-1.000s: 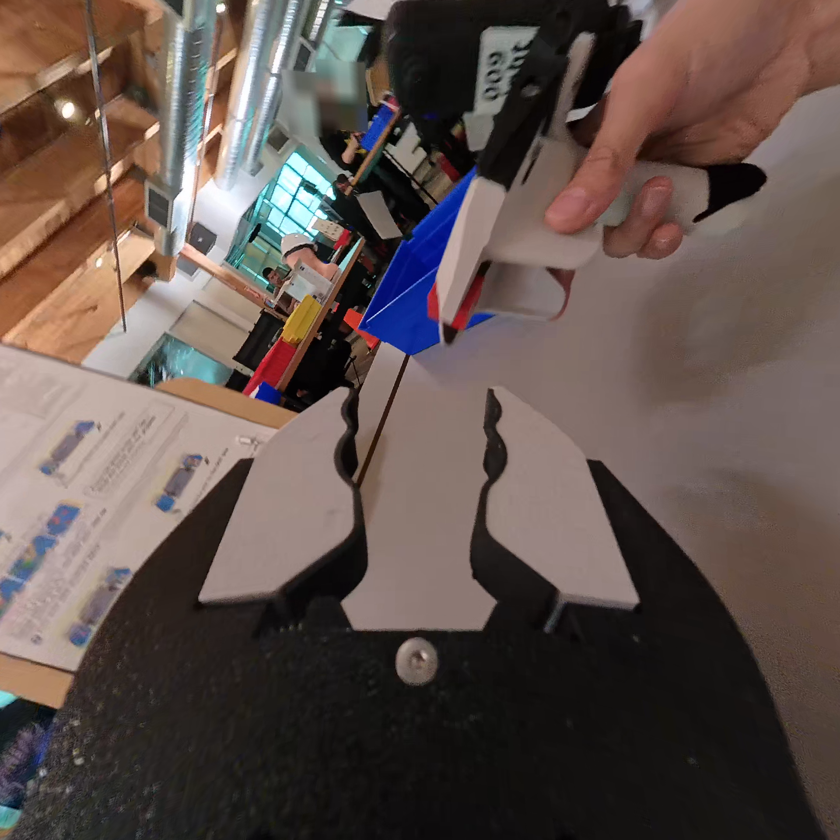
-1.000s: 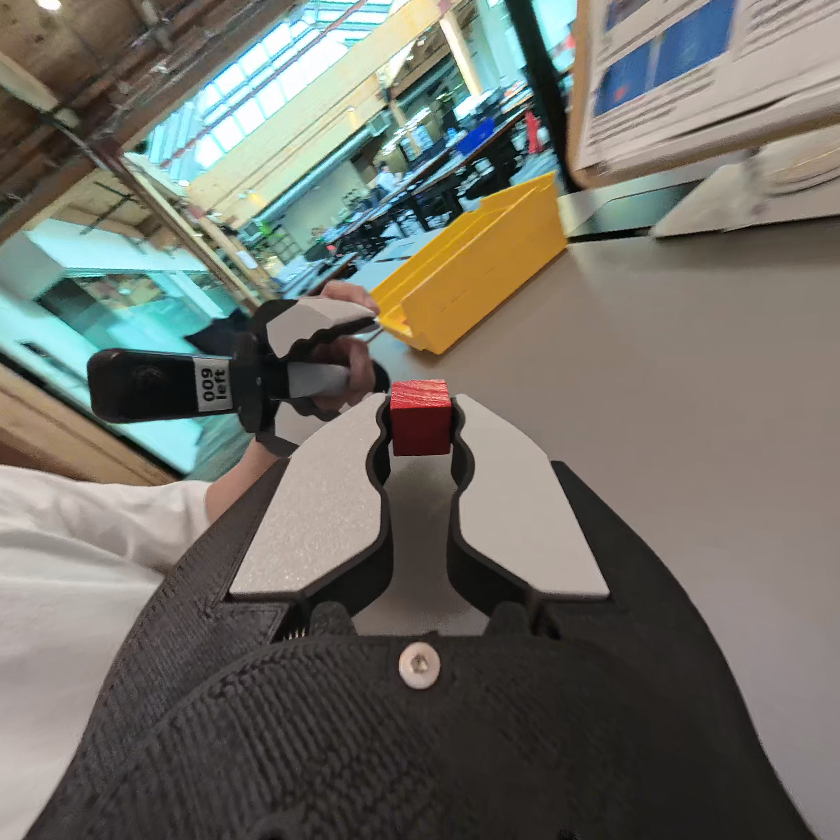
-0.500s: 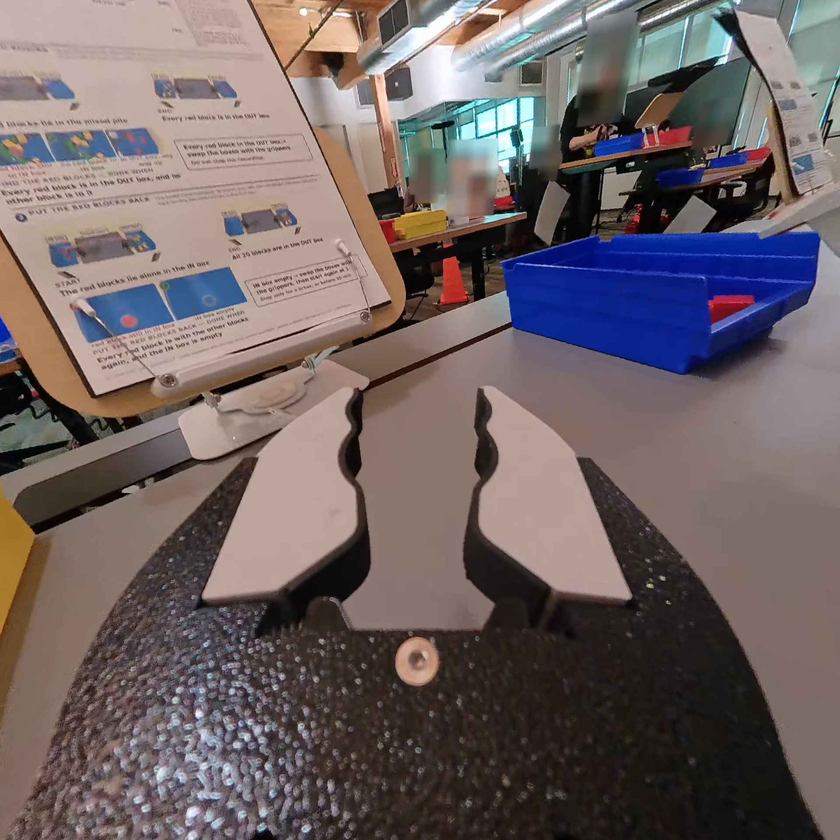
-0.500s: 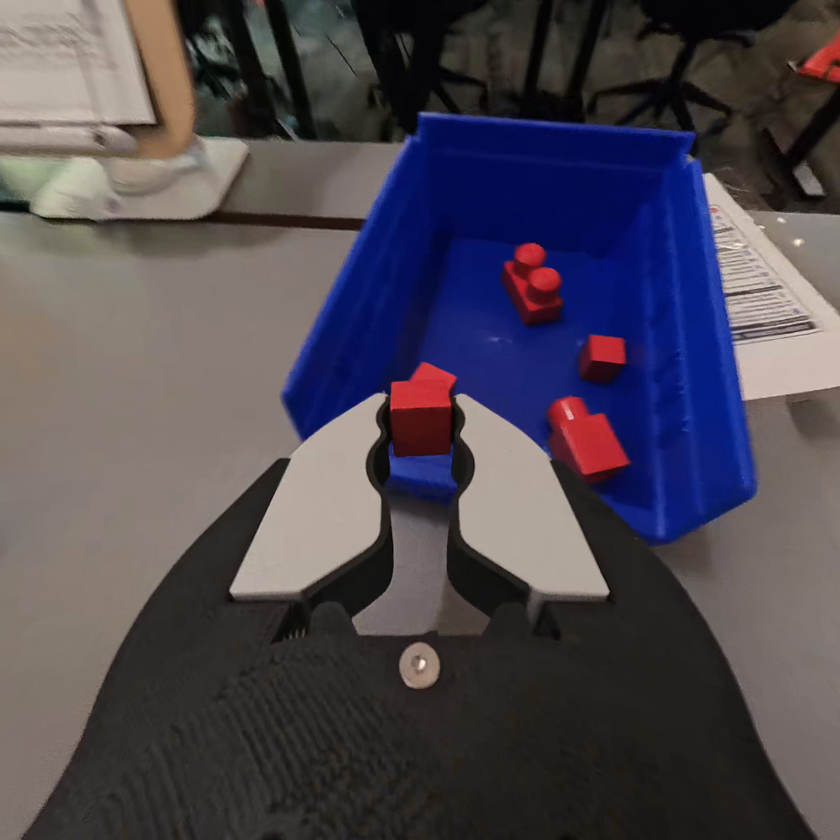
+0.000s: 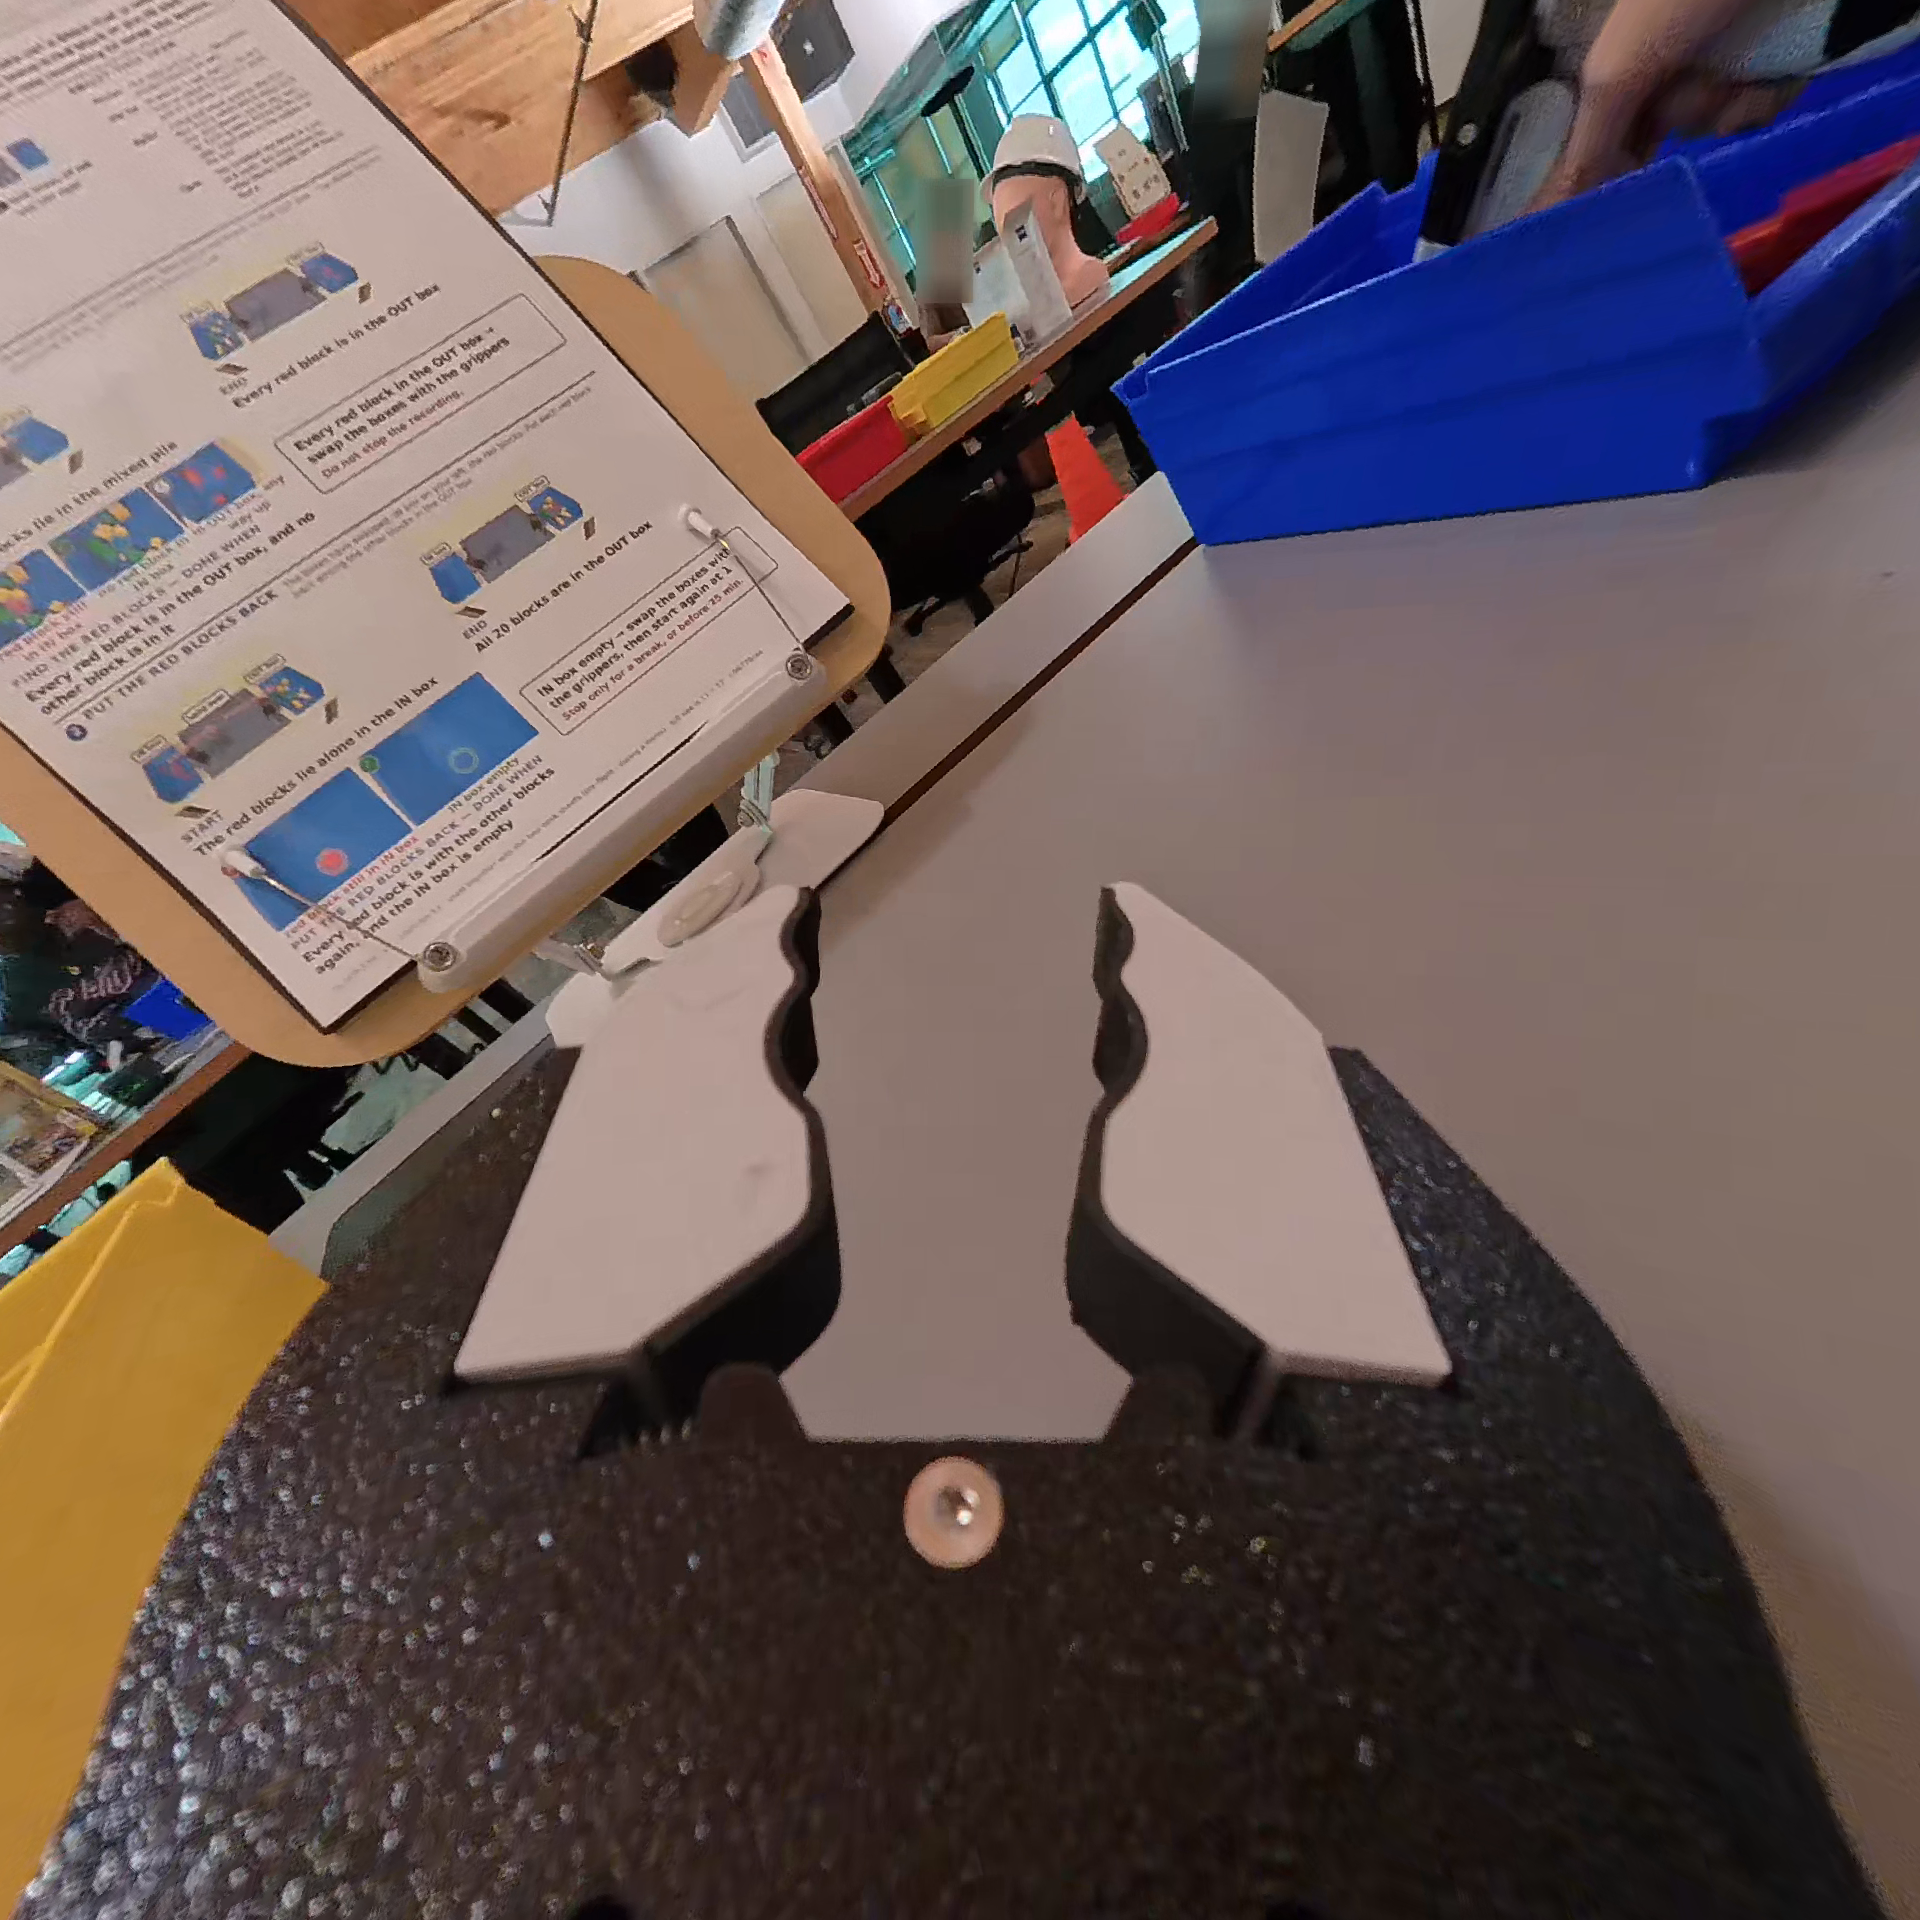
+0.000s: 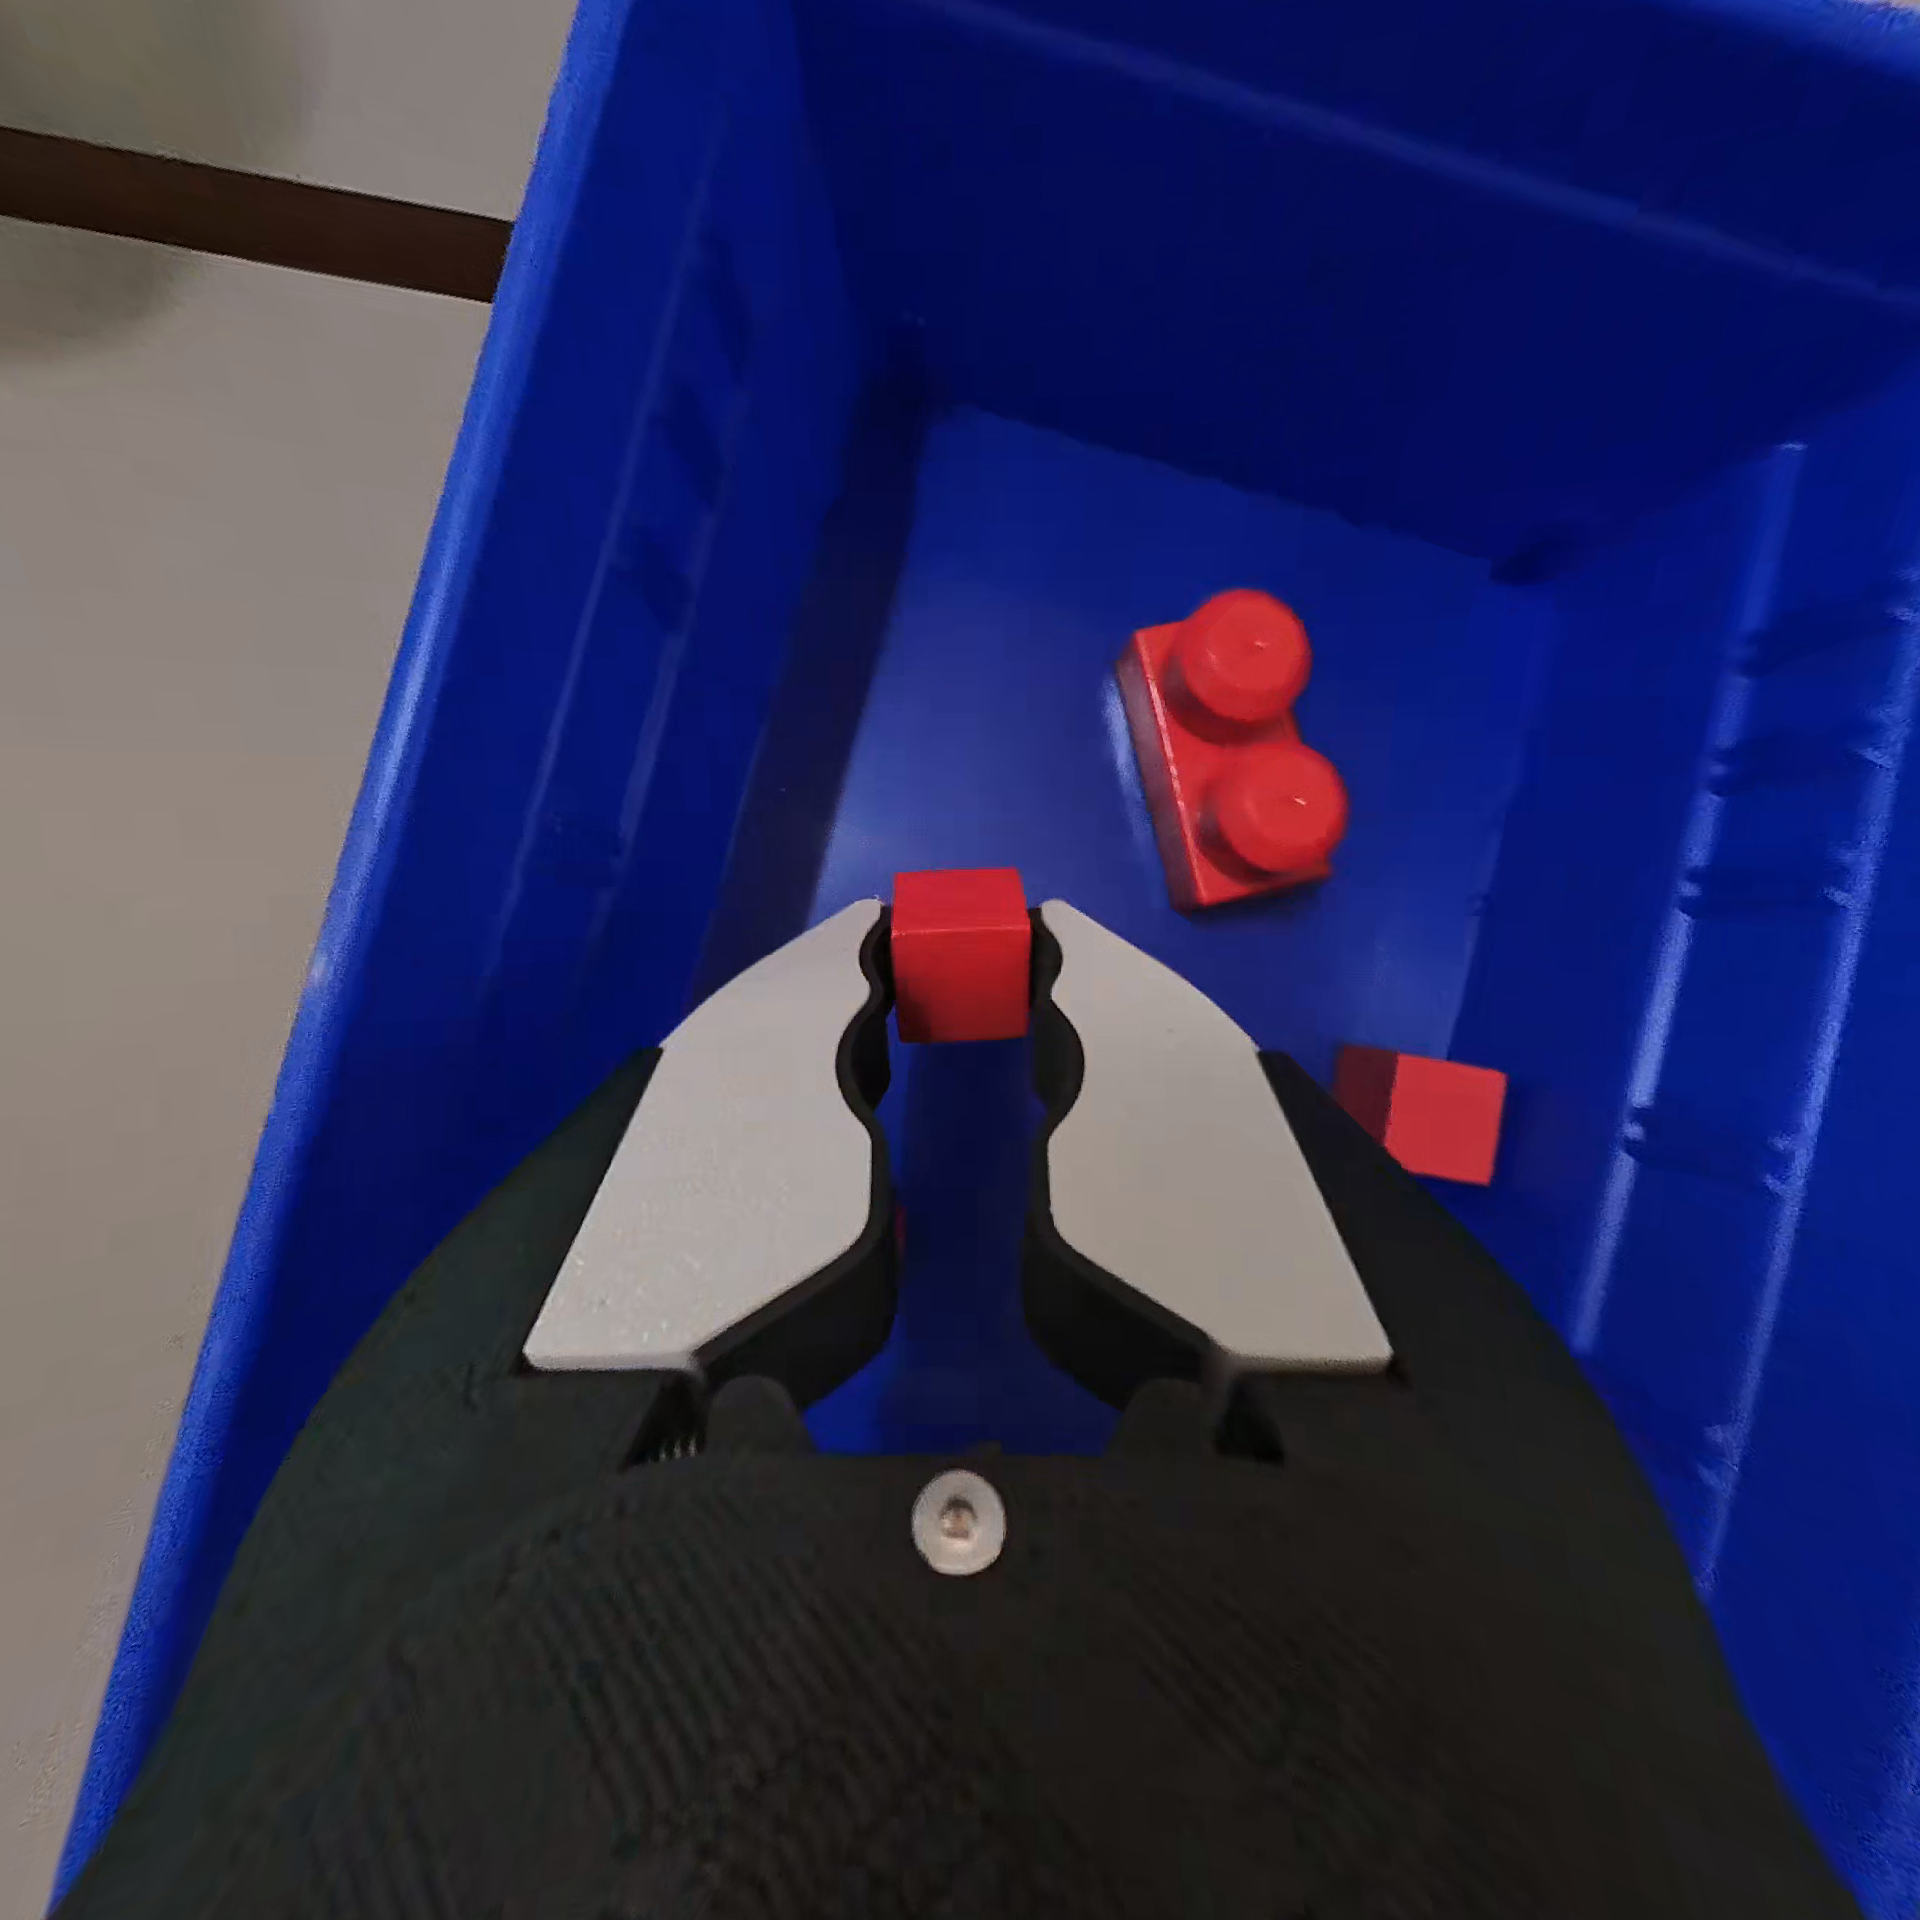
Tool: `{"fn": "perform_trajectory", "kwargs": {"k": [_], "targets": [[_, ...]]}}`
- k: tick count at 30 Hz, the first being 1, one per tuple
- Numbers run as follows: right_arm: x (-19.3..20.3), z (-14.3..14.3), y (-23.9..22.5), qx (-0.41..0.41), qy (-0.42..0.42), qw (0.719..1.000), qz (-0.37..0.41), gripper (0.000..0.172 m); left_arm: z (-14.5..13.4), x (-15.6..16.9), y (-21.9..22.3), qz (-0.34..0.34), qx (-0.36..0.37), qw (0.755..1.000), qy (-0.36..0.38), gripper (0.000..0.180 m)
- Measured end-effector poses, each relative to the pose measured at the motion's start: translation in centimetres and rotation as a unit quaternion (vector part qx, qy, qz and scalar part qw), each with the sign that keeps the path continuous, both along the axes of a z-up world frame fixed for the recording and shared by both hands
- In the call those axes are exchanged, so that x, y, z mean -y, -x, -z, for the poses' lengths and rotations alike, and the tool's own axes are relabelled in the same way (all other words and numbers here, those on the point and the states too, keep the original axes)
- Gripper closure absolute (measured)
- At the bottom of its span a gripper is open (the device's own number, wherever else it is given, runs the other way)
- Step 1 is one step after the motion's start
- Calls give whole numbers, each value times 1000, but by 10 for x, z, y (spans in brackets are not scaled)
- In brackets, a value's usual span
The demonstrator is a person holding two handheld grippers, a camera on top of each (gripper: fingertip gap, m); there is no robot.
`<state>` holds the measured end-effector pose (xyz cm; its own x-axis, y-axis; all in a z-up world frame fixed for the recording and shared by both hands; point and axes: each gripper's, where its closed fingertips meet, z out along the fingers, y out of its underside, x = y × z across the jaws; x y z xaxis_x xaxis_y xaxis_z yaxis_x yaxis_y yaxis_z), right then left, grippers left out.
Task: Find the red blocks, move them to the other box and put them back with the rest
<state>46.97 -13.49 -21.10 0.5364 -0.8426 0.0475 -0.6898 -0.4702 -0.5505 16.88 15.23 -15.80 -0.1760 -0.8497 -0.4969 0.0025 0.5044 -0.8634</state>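
Note:
My right gripper (image 6: 960, 940) is shut on a small red cube (image 6: 958, 966), both pads pressed on its sides, and holds it inside the blue box (image 6: 582, 727), above its floor. A red two-stud brick (image 6: 1231, 758) and another red cube (image 6: 1429, 1122) lie on the box floor. My left gripper (image 5: 956, 935) is open and empty over the grey table (image 5: 1507, 831). The blue box (image 5: 1455, 384) shows at the upper right in the left wrist view, with a person's hand (image 5: 1662, 83) over it.
An instruction sheet on a wooden stand (image 5: 343, 582) rises at the left of the table. A yellow bin (image 5: 114, 1455) sits at the lower left. Other tables with bins stand in the background.
My right gripper carried the red cube from over the table into the blue box and lower. My left gripper swung away from the right one toward the stand, jaws still open.

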Motion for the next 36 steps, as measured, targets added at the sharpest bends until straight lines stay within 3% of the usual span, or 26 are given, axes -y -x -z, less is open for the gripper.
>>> {"fn": "perform_trajectory", "kwargs": {"k": [2,5,10,16,23,27,32,36], "targets": [[-5,7,-1,-7,11,1000,-1,147,4,1,0,3,-12,1000,12,129],[-3,6,-5,11,30,999,8,116,6,1,-1,9,-25,999,42,122],[10,-31,0,86,34,996,11,96,0,-5,0,5,-27,996,82,117],[15,-90,55,199,-65,978,2,95,1,-7,0,7,-39,992,122,116],[-6,-100,170,252,-240,936,-49,107,11,-4,-2,14,-73,983,166,110],[6,-103,198,273,-223,934,-50,101,13,11,-2,37,-100,967,230,109],[43,-131,205,351,-196,916,-3,100,22,45,-11,45,-177,947,263,107],[62,-138,206,364,-176,915,9,98,-9,105,-26,97,-228,911,329,100]]}}
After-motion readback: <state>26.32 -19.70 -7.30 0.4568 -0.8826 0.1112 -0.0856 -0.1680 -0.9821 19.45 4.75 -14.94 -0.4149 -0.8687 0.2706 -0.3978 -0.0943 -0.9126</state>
